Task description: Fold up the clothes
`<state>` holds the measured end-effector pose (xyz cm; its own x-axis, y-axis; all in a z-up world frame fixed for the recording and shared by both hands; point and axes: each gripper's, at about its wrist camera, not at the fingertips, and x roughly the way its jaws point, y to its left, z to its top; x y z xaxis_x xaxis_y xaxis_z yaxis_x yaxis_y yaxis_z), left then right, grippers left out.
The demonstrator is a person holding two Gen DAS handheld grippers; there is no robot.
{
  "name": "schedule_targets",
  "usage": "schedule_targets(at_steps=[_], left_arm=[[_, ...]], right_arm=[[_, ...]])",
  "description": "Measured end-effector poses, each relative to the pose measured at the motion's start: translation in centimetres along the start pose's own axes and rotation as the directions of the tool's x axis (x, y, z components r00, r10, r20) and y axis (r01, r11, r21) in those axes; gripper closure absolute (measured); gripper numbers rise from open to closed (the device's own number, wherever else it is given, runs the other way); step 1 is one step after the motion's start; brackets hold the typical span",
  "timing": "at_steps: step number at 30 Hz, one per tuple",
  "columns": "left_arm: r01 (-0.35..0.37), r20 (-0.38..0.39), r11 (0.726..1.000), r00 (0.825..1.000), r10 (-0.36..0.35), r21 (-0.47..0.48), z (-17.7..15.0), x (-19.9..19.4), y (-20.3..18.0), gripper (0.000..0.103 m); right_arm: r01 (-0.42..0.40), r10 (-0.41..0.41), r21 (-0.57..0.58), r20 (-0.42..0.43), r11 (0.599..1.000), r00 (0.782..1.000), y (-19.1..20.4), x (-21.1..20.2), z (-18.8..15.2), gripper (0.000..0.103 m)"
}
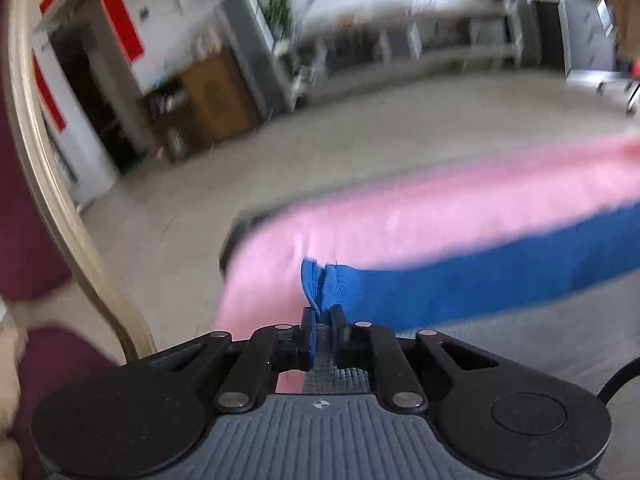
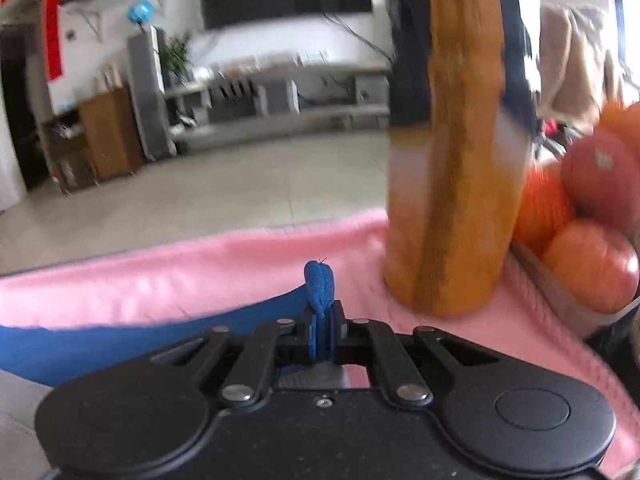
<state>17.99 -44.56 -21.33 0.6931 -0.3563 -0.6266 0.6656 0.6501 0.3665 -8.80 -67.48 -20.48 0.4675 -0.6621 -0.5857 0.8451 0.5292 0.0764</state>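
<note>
Pinching a bunched corner of the blue cloth [image 1: 460, 284], the left tongs [image 1: 324, 326] are closed on the fabric in the left wrist view, with a small knitted tuft poking up between the fingers. From there the cloth runs off to the right as a long blue band, blurred, lying over the pink cloth [image 1: 420, 220] that covers the desk. A curved wooden chair frame [image 1: 52, 200] stands at the left edge.

Seen from the right wrist, the right tongs [image 2: 323, 334] are likewise clamped on another corner of the blue cloth [image 2: 120, 332], a rounded nub of it standing above the fingers while the rest trails left across the pink cloth [image 2: 180, 276]. Just right stands an orange-brown cylinder [image 2: 452, 200], beside a tray of oranges [image 2: 592, 264].
</note>
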Motion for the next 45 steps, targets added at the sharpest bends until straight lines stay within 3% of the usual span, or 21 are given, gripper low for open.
schedule_targets(at_steps=[2,3,6,9,13,16,19,21,22,26,28,34,36,41,45], left_arm=[[-0.042,0.015,0.999,0.999,0.042,0.019,-0.3,-0.3,-0.4,0.084],[-0.046,0.006,0.999,0.999,0.046,0.010,-0.1,-0.5,-0.2,0.084],[-0.034,-0.033,0.996,0.999,0.031,-0.088,1.0,-2.5,2.0,0.081],[-0.022,-0.081,0.985,0.997,0.008,-0.173,1.2,-6.0,5.1,0.079],[0.052,-0.086,0.978,0.994,-0.071,-0.204,-0.9,-12.4,8.2,0.075],[0.108,-0.075,0.969,0.989,-0.128,-0.221,-3.5,-16.5,8.6,0.074],[0.166,-0.062,0.941,0.979,-0.192,-0.294,-6.1,-17.6,8.3,0.074],[0.178,-0.071,0.932,0.975,-0.210,-0.315,-7.2,-16.9,7.4,0.075],[0.169,-0.084,0.939,0.976,-0.203,-0.300,-7.3,-16.5,7.0,0.079],[0.135,-0.136,0.962,0.976,-0.171,-0.239,-8.0,-14.6,5.1,0.081],[0.118,-0.161,0.971,0.975,-0.153,-0.208,-8.3,-13.7,4.2,0.082],[0.045,-0.212,0.993,0.975,-0.067,-0.111,-8.9,-12.2,2.4,0.078],[0.039,-0.219,0.992,0.974,-0.064,-0.116,-9.1,-12.2,2.8,0.077],[0.032,-0.221,0.992,0.974,-0.058,-0.121,-9.4,-12.3,3.2,0.075],[0.018,-0.221,0.992,0.974,-0.045,-0.123,-9.4,-12.2,3.2,0.071]], right_arm=[[0.021,-0.021,0.007,-0.045,1.000,0.999,-0.2,1.1,-0.6,0.096],[0.032,-0.032,-0.001,-0.054,1.000,0.998,-0.1,0.9,-0.4,0.090],[0.038,-0.038,0.004,-0.068,0.999,0.997,-0.5,-1.2,0.8,0.081],[-0.003,0.007,0.087,-0.048,0.996,0.999,-1.5,-6.2,2.4,0.078],[-0.099,0.107,0.213,-0.024,0.972,0.994,-4.2,-14.4,3.3,0.076],[-0.157,0.160,0.285,0.013,0.946,0.987,-5.7,-19.5,3.1,0.073],[-0.204,0.194,0.340,0.064,0.918,0.979,-6.9,-22.3,1.2,0.068],[-0.219,0.202,0.376,0.086,0.900,0.976,-7.6,-21.8,-0.5,0.057],[-0.216,0.206,0.395,0.069,0.893,0.976,-7.6,-20.0,-0.7,0.057],[-0.174,0.245,0.393,-0.138,0.903,0.960,-7.2,-13.3,-2.6,0.059],[-0.148,0.210,0.348,-0.150,0.926,0.966,-6.4,-12.8,-2.7,0.059],[-0.067,0.104,0.205,-0.178,0.976,0.979,-4.2,-11.2,-3.2,0.073],[-0.039,0.068,0.156,-0.183,0.987,0.981,-3.4,-10.7,-3.4,0.098],[0.026,-0.018,0.044,-0.190,0.999,0.982,-1.7,-9.5,-3.7,0.099],[0.013,0.013,0.129,-0.201,0.992,0.980,-2.9,-10.9,-3.5,0.098]])
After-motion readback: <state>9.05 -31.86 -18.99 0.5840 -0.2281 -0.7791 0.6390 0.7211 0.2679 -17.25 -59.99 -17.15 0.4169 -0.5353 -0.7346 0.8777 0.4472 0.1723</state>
